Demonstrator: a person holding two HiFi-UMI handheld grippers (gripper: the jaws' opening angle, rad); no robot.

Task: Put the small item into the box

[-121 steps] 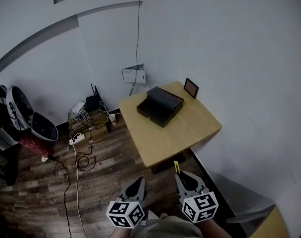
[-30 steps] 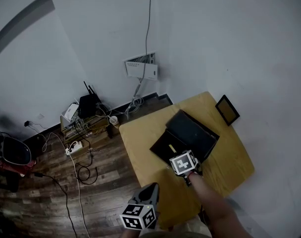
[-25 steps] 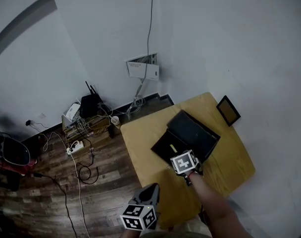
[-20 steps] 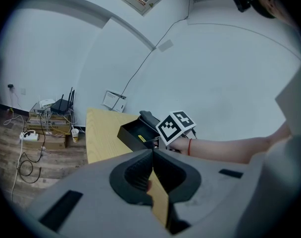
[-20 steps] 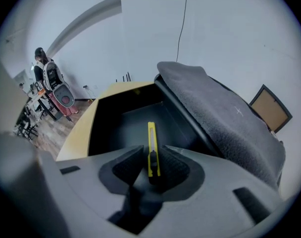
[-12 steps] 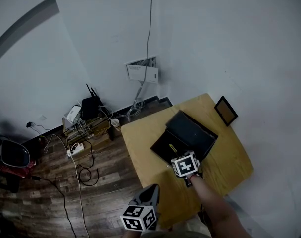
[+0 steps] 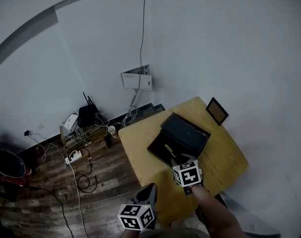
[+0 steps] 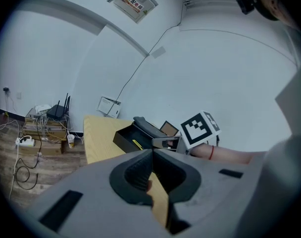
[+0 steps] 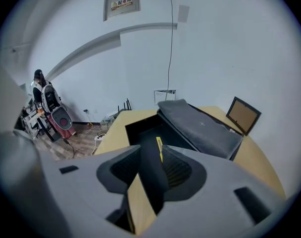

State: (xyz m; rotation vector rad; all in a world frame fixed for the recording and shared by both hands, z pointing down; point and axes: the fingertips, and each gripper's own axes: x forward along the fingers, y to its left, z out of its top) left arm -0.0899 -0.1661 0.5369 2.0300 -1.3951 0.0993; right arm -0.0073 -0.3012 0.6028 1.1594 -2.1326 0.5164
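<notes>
A black box stands open on the wooden table, with its padded lid leaning on the tray's far side. The small yellow item lies loose on the tray floor, also seen in the right gripper view. My right gripper hovers at the tray's near edge. Its jaws are apart and closing, with nothing between them. My left gripper hangs off the table's near corner, shut and empty.
A small brown picture frame stands at the table's far corner by the white wall. Left of the table, cables, a power strip and a router lie on the wooden floor. A white junction box hangs on the wall.
The right gripper, which carried the yellow item several seconds ago, has drawn back a little from the box toward me. The item stays in the tray. The left gripper has barely moved.
</notes>
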